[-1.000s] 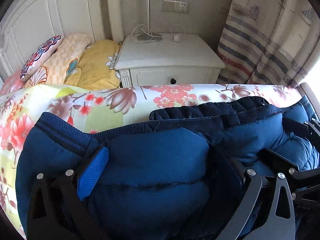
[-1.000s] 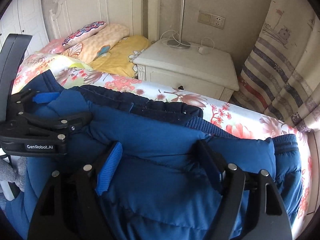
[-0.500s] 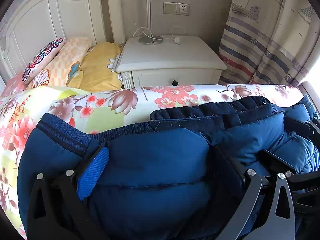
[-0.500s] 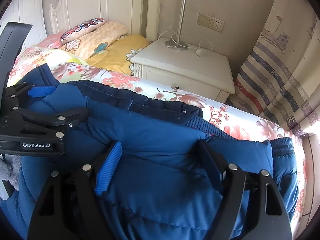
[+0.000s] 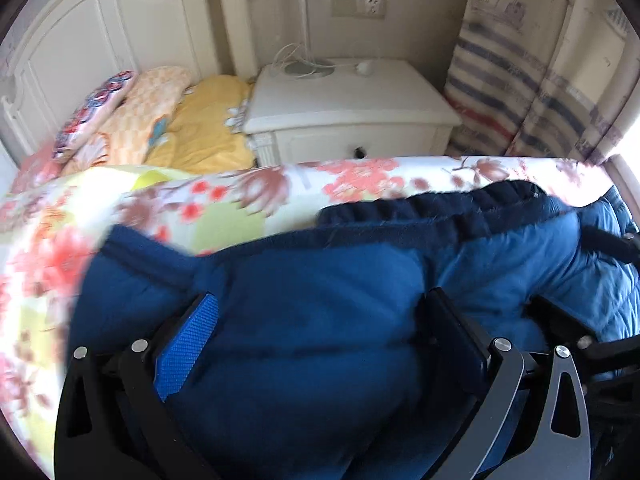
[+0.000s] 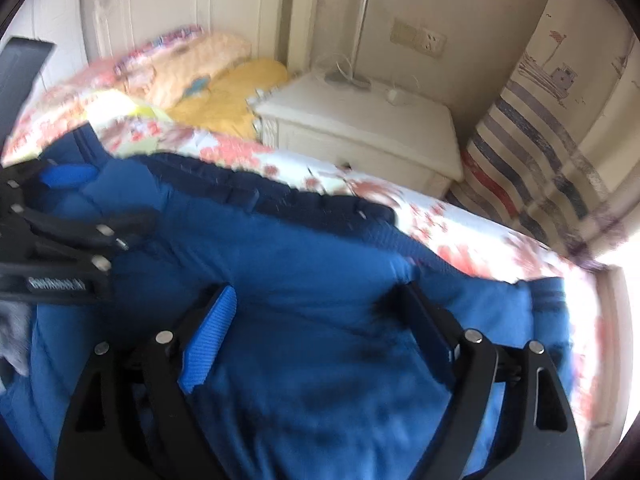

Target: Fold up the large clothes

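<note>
Blue padded jacket (image 5: 320, 320) lies bunched on the floral bedspread (image 5: 224, 200), its dark ribbed collar (image 5: 432, 216) toward the nightstand (image 5: 348, 120). Left gripper (image 5: 320, 344) and right gripper (image 6: 316, 332) each clamp a thick wad of its fabric between their fingers. Judgement: carry both grips together at equal height so the fold edge lands straight, and avoid dragging the layers beneath. Against half a second ago, both views are blurred and the room sits lower in frame, suggesting both grippers are lifting.
</note>
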The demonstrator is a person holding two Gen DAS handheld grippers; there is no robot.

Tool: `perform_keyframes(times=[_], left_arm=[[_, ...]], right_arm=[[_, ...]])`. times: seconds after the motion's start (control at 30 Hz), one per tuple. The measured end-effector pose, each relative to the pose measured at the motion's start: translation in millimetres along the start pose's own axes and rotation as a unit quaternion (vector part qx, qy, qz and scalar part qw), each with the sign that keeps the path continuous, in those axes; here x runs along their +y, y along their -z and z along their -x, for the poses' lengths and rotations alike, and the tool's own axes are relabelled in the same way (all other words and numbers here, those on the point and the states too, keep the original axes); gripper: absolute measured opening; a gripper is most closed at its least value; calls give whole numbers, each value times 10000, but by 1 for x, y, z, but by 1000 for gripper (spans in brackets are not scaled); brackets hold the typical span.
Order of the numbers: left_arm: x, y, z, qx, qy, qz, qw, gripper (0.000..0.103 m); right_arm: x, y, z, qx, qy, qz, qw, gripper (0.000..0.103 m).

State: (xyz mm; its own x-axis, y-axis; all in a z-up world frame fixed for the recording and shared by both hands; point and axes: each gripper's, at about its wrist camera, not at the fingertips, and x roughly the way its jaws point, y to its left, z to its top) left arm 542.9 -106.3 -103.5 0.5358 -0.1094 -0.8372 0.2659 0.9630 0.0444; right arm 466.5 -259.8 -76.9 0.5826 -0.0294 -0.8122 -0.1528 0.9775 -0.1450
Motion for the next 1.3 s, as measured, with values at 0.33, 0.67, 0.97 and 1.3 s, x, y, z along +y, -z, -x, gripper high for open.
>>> perform_keyframes(times=[0.33,0.67,0.97,1.3], left_arm=[[86,26,6,-91,108,863,9962,99],[91,27,2,-163,123,1076,9940,99],[44,34,74,-1048,-95,580,9928,98],[-27,62,31,-643,-510,-327,9961,99]], right_arm=[[-115,66,-2,-315,-505,-1593,9854,88],[-111,69,-11,-371,-540,-1641,9843,89],[-45,53,66,-815,-179,-639,9945,88],[-1,69,26,-430,-328,-371,9978,94]])
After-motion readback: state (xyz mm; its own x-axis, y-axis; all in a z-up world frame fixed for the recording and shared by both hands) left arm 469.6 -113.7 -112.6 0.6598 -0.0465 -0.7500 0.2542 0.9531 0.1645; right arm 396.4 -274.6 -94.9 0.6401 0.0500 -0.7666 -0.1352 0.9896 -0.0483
